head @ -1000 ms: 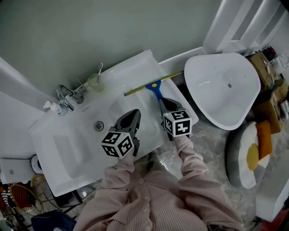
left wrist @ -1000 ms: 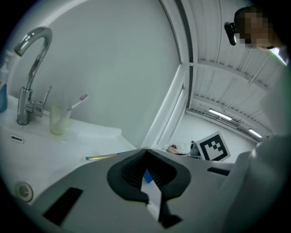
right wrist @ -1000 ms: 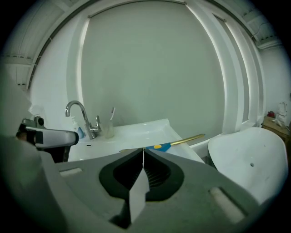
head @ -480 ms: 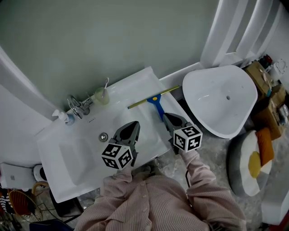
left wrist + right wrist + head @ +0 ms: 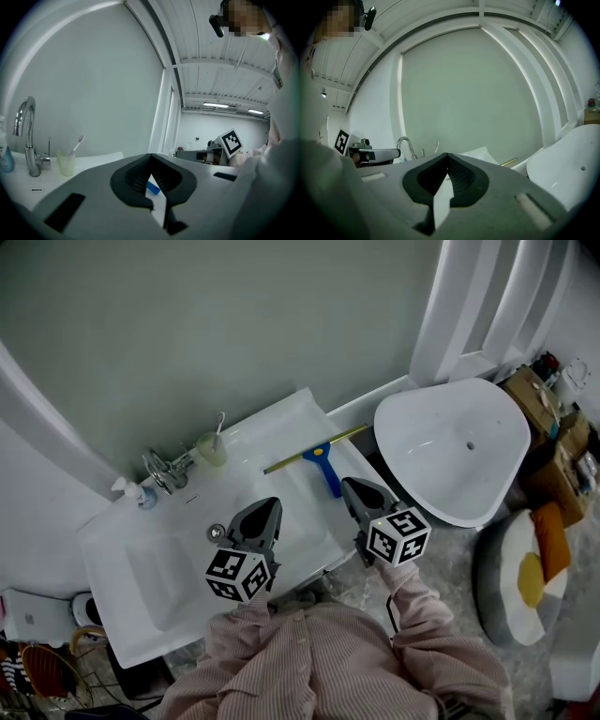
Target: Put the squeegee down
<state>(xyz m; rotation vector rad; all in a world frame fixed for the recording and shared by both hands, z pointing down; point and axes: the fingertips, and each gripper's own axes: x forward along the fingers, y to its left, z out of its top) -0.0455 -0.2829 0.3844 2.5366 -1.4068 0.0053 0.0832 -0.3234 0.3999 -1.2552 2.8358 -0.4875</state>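
The squeegee [image 5: 323, 463], with a blue handle and a long thin yellowish blade, lies flat on the right part of the white sink counter [image 5: 300, 413]; no gripper touches it. My right gripper [image 5: 352, 487] is shut and empty, just short of the handle's near end. My left gripper [image 5: 262, 510] is shut too, empty, above the basin near the drain [image 5: 215, 532]. In the left gripper view [image 5: 150, 155] a bit of the blue handle [image 5: 152, 188] shows below the jaws. The right gripper view [image 5: 447, 154] catches the blade's end [image 5: 509, 162].
A chrome tap [image 5: 161, 468], a soap bottle [image 5: 141, 495] and a cup with a toothbrush [image 5: 212, 448] stand at the back of the sink. A white tub [image 5: 459, 451] lies to the right, with a grey and yellow cushion [image 5: 525, 587] and boxes [image 5: 548, 418] beyond.
Both grippers have risen and drawn back toward the person. The right gripper has come away from the squeegee's handle, and the squeegee stays on the counter.
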